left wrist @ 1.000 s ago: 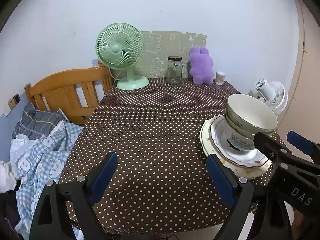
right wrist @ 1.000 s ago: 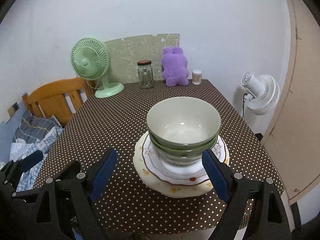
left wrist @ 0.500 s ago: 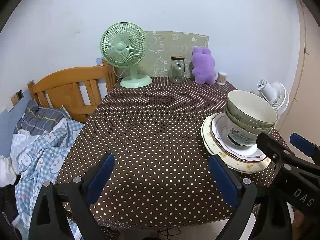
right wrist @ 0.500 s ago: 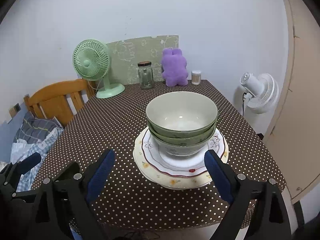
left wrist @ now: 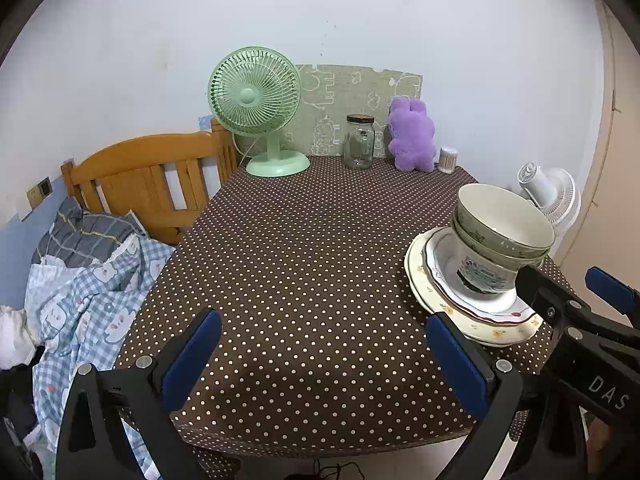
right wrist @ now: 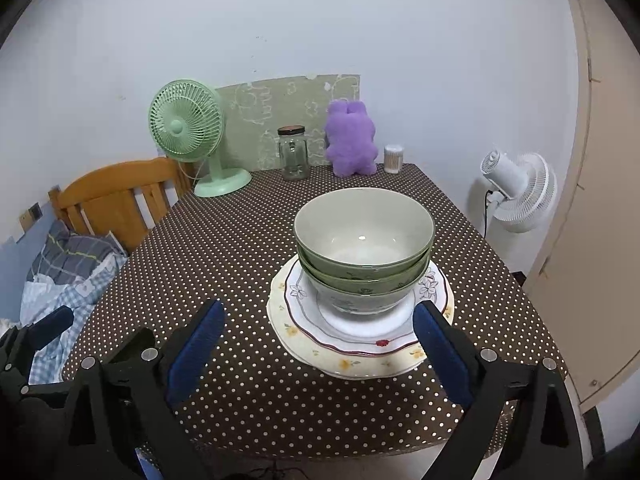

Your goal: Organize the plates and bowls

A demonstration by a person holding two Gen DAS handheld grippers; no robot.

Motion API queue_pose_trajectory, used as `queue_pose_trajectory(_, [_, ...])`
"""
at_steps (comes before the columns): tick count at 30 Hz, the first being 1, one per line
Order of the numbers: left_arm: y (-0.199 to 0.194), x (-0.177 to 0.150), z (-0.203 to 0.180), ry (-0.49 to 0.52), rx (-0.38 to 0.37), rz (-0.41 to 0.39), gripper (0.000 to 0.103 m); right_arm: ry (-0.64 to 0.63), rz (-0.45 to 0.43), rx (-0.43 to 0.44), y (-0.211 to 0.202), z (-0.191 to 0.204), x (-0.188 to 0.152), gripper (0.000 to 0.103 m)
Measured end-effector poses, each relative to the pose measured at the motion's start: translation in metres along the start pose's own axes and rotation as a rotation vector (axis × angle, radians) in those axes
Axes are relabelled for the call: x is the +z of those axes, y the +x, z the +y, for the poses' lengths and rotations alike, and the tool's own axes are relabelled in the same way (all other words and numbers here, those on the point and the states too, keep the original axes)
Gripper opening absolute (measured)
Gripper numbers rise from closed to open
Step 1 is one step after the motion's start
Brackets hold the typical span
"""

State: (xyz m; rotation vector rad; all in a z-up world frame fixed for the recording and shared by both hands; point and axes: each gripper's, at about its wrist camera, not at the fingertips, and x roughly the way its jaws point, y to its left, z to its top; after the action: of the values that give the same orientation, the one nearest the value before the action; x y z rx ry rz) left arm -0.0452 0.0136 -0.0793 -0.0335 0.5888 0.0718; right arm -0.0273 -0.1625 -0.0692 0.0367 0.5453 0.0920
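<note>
While my left tongs (left wrist: 320, 354) are hanging wide apart with nothing between them over the near edge of the bench (left wrist: 304, 248), the stacked bowls (right wrist: 364, 252) are sitting on the stacked plates (right wrist: 352, 344) at the bench's right side, and my right tongs (right wrist: 316, 346) are gaping empty just before the plates.

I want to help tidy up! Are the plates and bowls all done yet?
It looks nearly done. The bowls sit nested on the stacked plates, one pile on the table. Nothing is in hand: the left claw and right claw are both open and empty. Maybe nothing is left; no other dishes show.
</note>
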Motion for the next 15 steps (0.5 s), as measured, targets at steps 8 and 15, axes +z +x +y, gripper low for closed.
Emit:
queue_pose_trajectory(8, [-0.0038,0.0009,0.0008,-0.006,0.001,0.001,0.103,0.009,0.014,0.005,0.0009,-0.0052,0.0005,0.103])
queue_pose_trajectory(15, [-0.0066,-0.0003,0.0020,-0.009,0.003,-0.007,0.103,0.008,0.012,0.010,-0.0020,-0.0053,-0.0004,0.103])
